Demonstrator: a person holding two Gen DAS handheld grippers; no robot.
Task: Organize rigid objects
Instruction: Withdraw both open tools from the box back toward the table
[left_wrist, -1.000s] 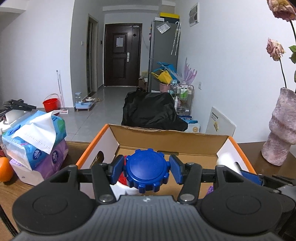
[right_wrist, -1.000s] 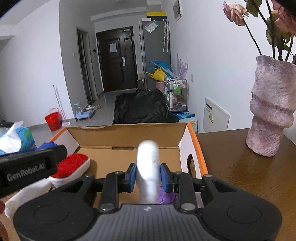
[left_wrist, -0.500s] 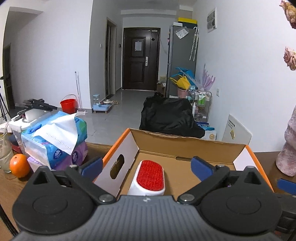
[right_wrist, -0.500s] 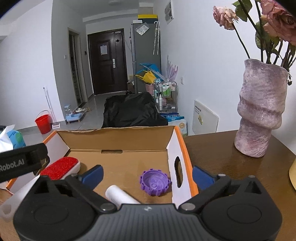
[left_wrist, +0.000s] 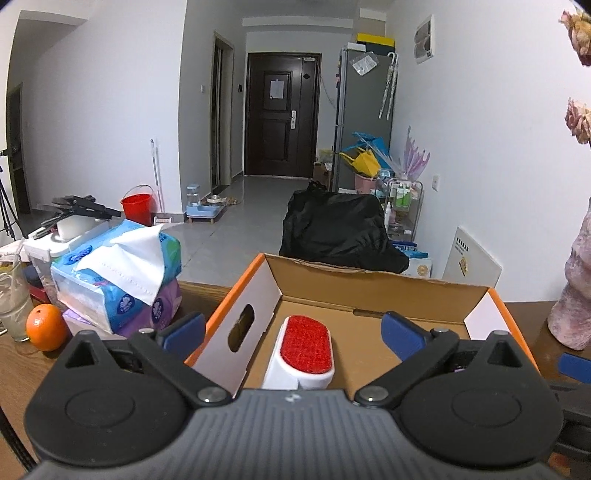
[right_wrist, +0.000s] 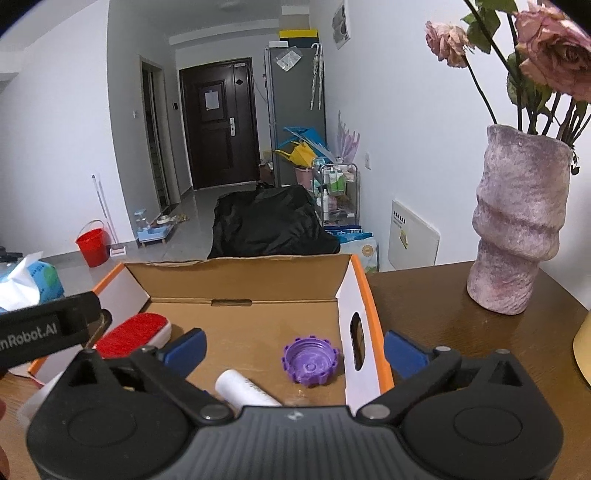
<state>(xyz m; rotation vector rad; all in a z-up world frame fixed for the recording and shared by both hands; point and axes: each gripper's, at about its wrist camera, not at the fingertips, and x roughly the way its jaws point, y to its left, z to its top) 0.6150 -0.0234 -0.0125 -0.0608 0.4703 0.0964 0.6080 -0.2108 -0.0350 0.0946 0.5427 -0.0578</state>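
Note:
An open cardboard box (left_wrist: 369, 291) (right_wrist: 236, 273) with orange edges sits on the wooden table. Inside it lie a white brush with a red pad (left_wrist: 306, 346) (right_wrist: 131, 334), a purple toothed cap (right_wrist: 309, 360) and a white tube (right_wrist: 245, 389). My left gripper (left_wrist: 293, 330) hangs over the box's near left part, open and empty, the brush below it. Over the near right part my right gripper (right_wrist: 293, 347) is open and empty too, above the tube and the cap. The blue toothed cap is out of sight.
Tissue packs (left_wrist: 118, 277) and an orange (left_wrist: 46, 326) stand left of the box, with a glass (left_wrist: 13, 306) beyond. A purple vase with flowers (right_wrist: 517, 229) stands on the table to the right. The left gripper's body (right_wrist: 44, 328) crosses the right view's left edge.
Both grippers have opened wide. The left one let go of the blue toothed cap, which has dropped out of view. The right one let go of the white tube, now lying in the box.

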